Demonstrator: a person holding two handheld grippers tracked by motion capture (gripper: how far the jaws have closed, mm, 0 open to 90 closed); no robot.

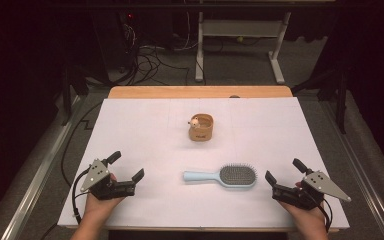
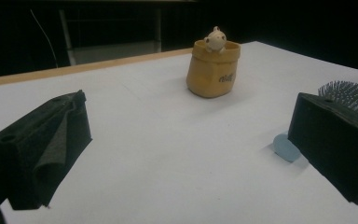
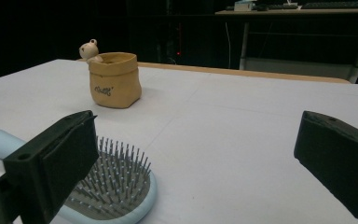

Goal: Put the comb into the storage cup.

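A light blue hairbrush (image 1: 225, 176) lies bristles-up near the table's front, handle pointing left. Behind it, mid-table, stands a tan pot shaped like a small sack (image 1: 201, 127) with a little cream figure (image 1: 194, 122) on its rim. My left gripper (image 1: 126, 166) rests open at the front left, aimed toward the pot (image 2: 213, 68), with the brush handle's tip (image 2: 285, 147) beside its right jaw. At the front right my right gripper (image 1: 284, 171) is open, and the brush head (image 3: 114, 186) lies just beyond its left jaw. The pot (image 3: 114, 80) stands farther back in the right gripper view.
A white sheet (image 1: 145, 135) covers the table, with a wooden edge (image 1: 200, 92) showing at the far side. Beyond the table are a desk frame (image 1: 240, 45) and cables (image 1: 150, 60) on a dark floor.
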